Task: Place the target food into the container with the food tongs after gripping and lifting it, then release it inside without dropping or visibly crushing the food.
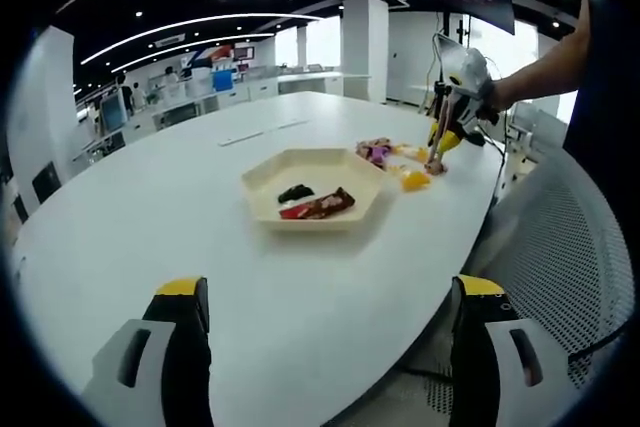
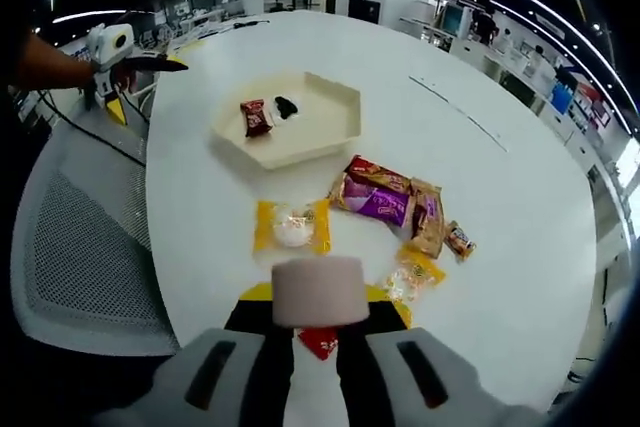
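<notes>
A cream hexagonal tray [image 1: 262, 187] [image 2: 345, 97] sits mid-table, holding a red-brown wrapped bar [image 1: 320, 206] [image 2: 255, 117] and a small dark piece [image 1: 295, 192] [image 2: 287, 105]. Beyond it lie loose snack packets: a purple one [image 1: 378, 152] [image 2: 375, 197] and a yellow one [image 1: 413, 179] [image 2: 292, 227]. My left gripper [image 1: 330, 347] [image 2: 145, 85] stands wide open at the near table edge, nothing between its jaws. A person's arm holds my right gripper [image 1: 440, 147] [image 2: 318, 327] low over the packets. It is shut on a pale pink block [image 2: 318, 290], just above a red wrapper [image 2: 320, 343].
The white oval table [image 1: 150, 217] [image 2: 500, 127] has bare room on both sides of the tray. A grey mesh chair [image 1: 570, 247] [image 2: 80, 247] stands at the table's edge. More packets, brown [image 2: 428, 217] and clear yellow [image 2: 415, 272], lie by the purple one.
</notes>
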A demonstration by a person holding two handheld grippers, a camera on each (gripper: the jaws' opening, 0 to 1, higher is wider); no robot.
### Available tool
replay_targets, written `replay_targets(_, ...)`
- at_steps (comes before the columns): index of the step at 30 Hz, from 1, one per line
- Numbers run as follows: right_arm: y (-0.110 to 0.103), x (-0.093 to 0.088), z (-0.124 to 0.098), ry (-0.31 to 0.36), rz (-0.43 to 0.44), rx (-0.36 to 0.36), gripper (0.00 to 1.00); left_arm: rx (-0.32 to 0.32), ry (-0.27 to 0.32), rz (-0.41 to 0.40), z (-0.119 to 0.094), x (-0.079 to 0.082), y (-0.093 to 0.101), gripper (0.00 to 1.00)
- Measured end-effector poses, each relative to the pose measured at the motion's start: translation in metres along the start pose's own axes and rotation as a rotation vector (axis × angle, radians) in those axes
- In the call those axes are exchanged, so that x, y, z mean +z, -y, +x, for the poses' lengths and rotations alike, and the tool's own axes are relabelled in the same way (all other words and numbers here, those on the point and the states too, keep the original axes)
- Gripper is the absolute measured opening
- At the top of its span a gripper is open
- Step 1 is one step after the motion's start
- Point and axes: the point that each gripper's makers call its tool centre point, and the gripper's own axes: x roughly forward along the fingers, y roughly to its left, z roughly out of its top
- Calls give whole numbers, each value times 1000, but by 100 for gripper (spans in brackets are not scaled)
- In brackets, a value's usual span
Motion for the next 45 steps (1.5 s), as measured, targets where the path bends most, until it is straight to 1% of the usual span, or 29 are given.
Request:
replay_targets(2,5,1,-2,0,18,-8,15,-2,-1,1,0,0,0,98)
replay_targets(3,6,3,-6,-3,49,-13,15,-2,-2,2,0,0,0,98)
replay_targets(5,13,3,-10,-25,60,-35,15,-4,-1,2,0,0,0,98)
replay_targets(6,16,6,-12,-18,55,-41,15,-4,-1,4,0,0,1,98)
replay_targets(9,25,15,-20,-12,81,-55,15,-4,-1,7,0,0,1,98)
replay_targets(15,31,30,-33,-3,99,-65,15,1,1,9,-1,0,0,98)
replay_targets(21,39,45,-44,4,122,-55,15,2,2,6,0,0,0,97)
replay_targets(24,44,55,-52,11,113,-65,15,0,-2,9,0,0,0,97)
replay_targets(25,45,61,-56,21,105,-73,15,-1,-2,9,0,0,0,97)
replay_targets(31,51,76,-68,27,80,-90,15,-6,1,11,0,0,2,98)
replay_targets(39,58,104,-84,44,49,-112,16,-6,11,-2,-1,2,1,99)
replay_targets(43,59,107,-83,43,42,-115,16,-5,13,-2,-1,3,1,99)
replay_targets(45,58,106,-81,38,41,-112,16,3,24,15,-1,5,-1,99)
